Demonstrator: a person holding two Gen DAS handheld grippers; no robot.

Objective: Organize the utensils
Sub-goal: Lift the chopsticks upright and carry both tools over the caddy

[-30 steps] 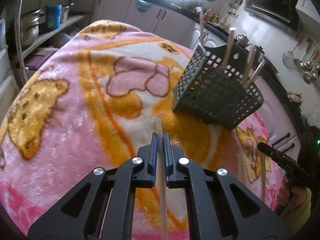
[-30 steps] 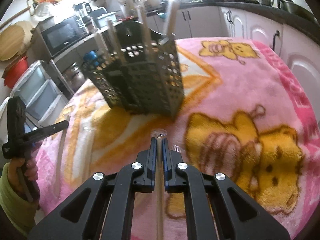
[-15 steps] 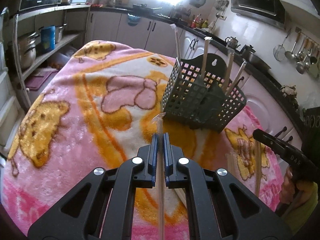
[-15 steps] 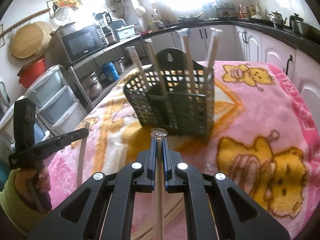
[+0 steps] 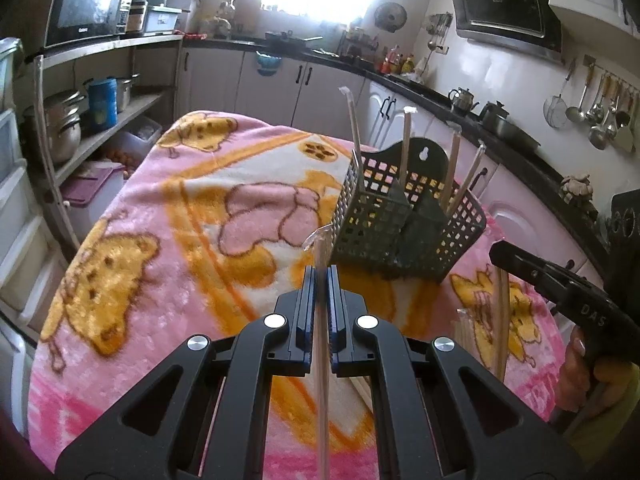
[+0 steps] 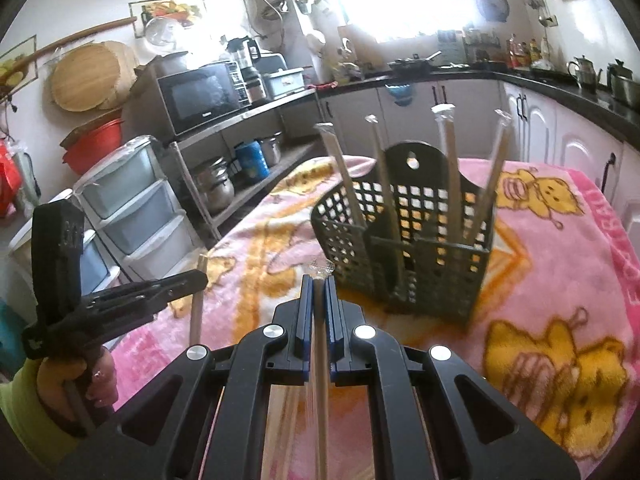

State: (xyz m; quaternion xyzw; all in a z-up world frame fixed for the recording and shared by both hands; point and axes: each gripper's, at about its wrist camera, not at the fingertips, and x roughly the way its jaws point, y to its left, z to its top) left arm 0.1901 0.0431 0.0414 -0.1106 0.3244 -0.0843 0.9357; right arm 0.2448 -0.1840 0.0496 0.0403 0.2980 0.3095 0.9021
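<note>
A: Both grippers have come up since a sec ago. The basket (image 5: 404, 216) now sits lower in both views, and its rim and dividers show.

B: Left to right, pls. Left side first?

A: Left gripper (image 5: 319, 280) is clamped on a wrapped chopstick pair (image 5: 320, 344). Long axis runs straight along the fingers, with the crinkled wrapper tip poking out front. Basket lies ahead and to the right of that tip, on the pink blanket (image 5: 160, 248) that covers the counter.

B: And the middle?

A: Basket stands upright, w/ four wrapped sticks (image 5: 404, 140) already standing in its compartments and leaning a bit outward. More wrapped pairs lie flat on the blanket near the front right (image 5: 466, 328).

B: Right side?

A: Right gripper (image 6: 319, 284) is also closed on a wrapped chopstick pair (image 6: 320, 392), axis along the fingers again. From there the basket is ahead and slightly right. In the right wrist view the basket's near wall looks just past the wrapper tip, so I'd judge the right hand a bit nearer, but fisheye makes that iffy.

B: So next move turns on?

A: Prob. tipping each stick from lying forward to near upright, then dropping it tip-down into an open compartment w/o knocking the leaning ones.
</note>
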